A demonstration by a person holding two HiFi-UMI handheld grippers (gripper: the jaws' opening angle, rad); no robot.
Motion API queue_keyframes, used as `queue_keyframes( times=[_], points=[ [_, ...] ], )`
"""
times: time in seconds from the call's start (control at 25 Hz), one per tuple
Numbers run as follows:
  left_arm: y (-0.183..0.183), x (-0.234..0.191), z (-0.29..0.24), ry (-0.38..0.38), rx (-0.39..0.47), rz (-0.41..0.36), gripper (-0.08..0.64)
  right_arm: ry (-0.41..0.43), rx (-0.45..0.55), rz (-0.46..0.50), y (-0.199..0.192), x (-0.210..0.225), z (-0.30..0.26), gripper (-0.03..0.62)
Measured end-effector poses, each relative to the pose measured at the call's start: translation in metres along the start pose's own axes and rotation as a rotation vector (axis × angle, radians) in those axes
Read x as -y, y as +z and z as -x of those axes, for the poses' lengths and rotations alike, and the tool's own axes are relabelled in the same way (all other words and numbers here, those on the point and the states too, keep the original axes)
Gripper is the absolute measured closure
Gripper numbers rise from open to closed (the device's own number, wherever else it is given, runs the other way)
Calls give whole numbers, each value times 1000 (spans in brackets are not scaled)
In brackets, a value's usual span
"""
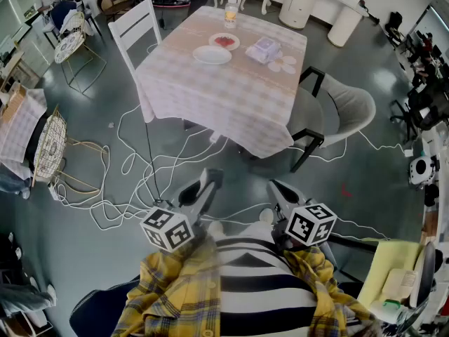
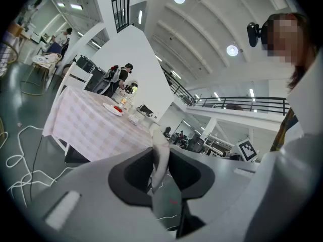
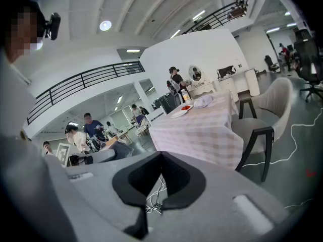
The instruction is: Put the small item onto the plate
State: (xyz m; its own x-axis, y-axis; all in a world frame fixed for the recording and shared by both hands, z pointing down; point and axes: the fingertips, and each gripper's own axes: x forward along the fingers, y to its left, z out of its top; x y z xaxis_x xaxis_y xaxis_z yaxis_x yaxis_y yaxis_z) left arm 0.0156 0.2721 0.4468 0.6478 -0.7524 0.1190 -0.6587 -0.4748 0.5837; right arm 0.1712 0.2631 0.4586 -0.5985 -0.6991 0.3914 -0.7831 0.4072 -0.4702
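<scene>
The table (image 1: 231, 97) with its checked cloth stands far ahead of me. On it are an empty white plate (image 1: 212, 55), a plate with red pieces (image 1: 224, 41), a bottle (image 1: 231, 12), a crumpled white bundle (image 1: 265, 49) and small pale round pieces (image 1: 284, 65). Both grippers are held low against my striped shirt, far from the table. The left gripper (image 1: 210, 179) (image 2: 162, 185) has a narrow gap between its jaws, with floor and a chair showing through and nothing held. My right gripper (image 1: 278, 188) (image 3: 154, 198) has its jaws together and holds nothing.
A white chair (image 1: 137, 30) stands at the table's left and a grey chair (image 1: 344, 111) at its right. White cables (image 1: 140, 181) loop over the floor between me and the table. A wire chair (image 1: 49, 146) stands at the left. People stand beyond the table (image 2: 118, 79).
</scene>
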Motion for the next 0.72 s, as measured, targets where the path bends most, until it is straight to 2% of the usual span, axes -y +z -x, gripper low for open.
queue_keyframes(
  times=[0.36,0.72],
  points=[
    [7,-2,1,23,15,-14,472,15,-7,14,5,0,-6,593],
    [3,-2,-5,18,-18,-27,472,23,-33,14,0,-1,-14,592]
  ],
)
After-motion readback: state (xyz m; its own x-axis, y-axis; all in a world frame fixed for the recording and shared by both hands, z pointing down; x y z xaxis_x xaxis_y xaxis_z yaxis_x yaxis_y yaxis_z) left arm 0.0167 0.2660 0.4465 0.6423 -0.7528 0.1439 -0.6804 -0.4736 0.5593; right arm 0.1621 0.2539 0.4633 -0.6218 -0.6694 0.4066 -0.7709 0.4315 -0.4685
